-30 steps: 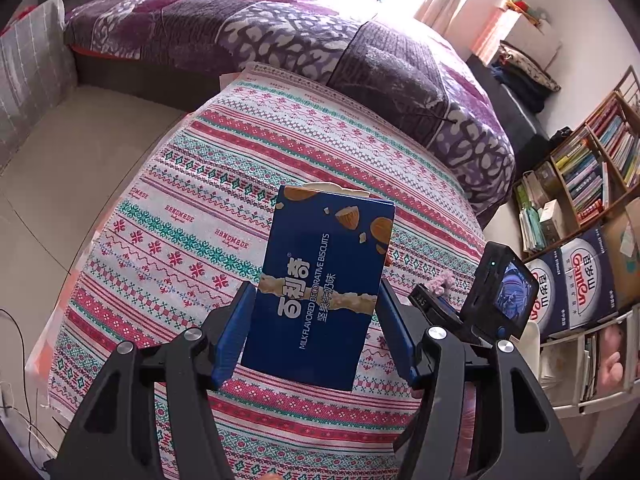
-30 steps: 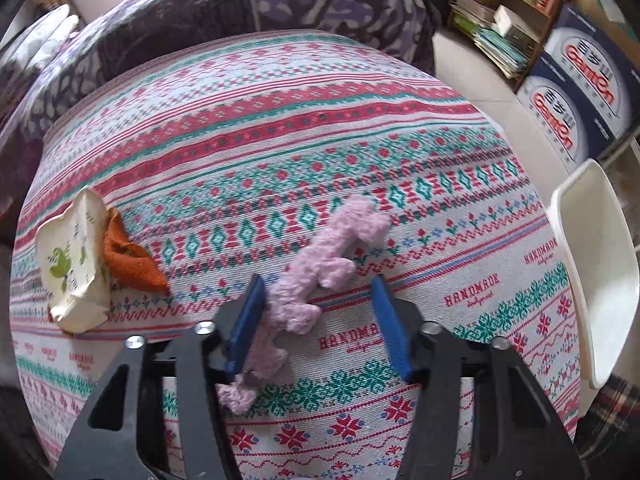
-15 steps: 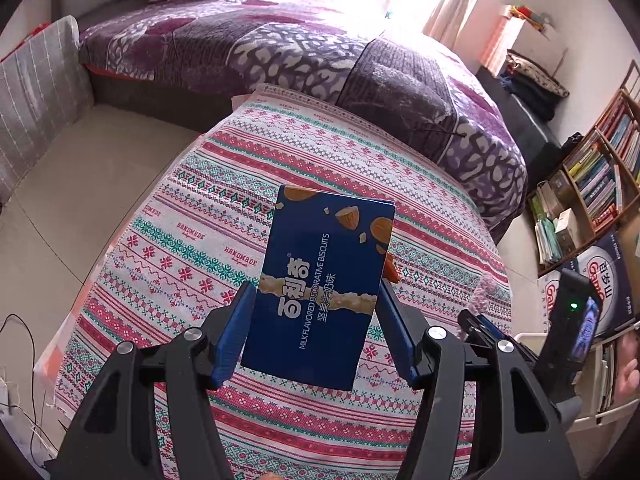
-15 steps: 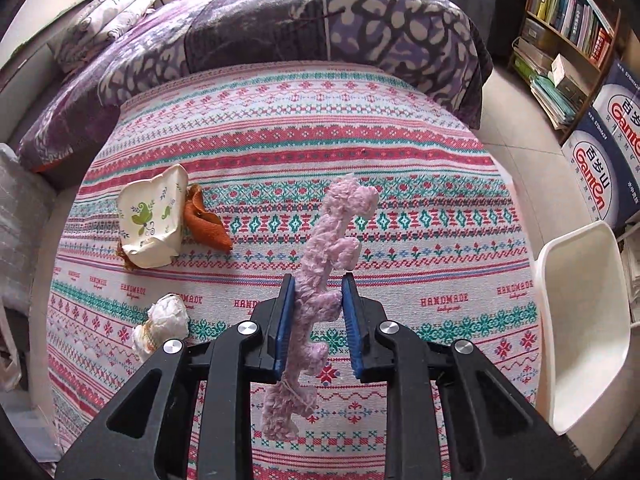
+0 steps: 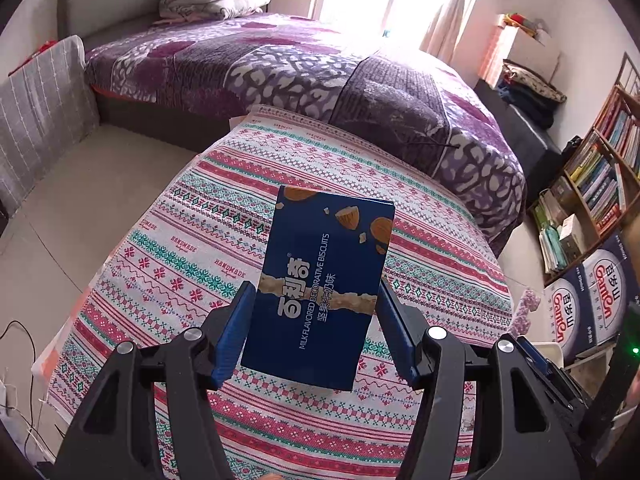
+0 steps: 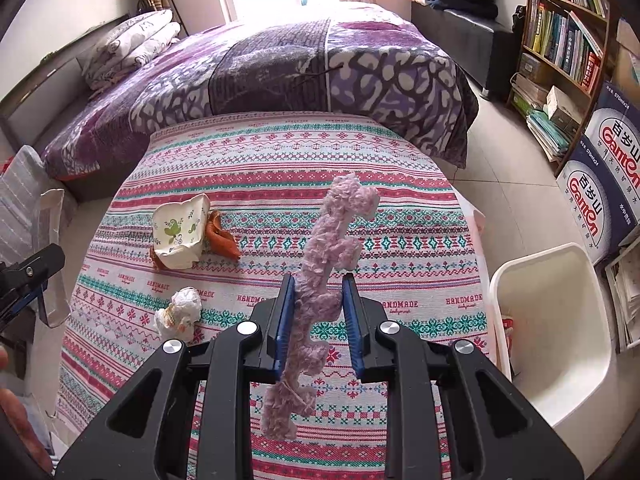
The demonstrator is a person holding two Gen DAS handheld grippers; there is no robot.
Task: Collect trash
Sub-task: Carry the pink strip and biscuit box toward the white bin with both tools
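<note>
Left hand-held gripper (image 5: 316, 332): jaws part-spread, blue pads pinching the two long sides of a blue biscuit box (image 5: 320, 288), held upright, clear above the patterned surface (image 5: 192, 240).

Right hand-held gripper (image 6: 318, 320): jaws nearly together, having just been closing, and clamped on a fluffy pink yarn strip (image 6: 320, 280) that sticks out past the fingertips and hangs below them, off the surface.

On the surface, left side: crushed paper cup (image 6: 180, 232) touching orange peel (image 6: 222, 238); nearer, a crumpled white wad (image 6: 180, 312). White bin (image 6: 556, 320) stands at the right edge.
</note>
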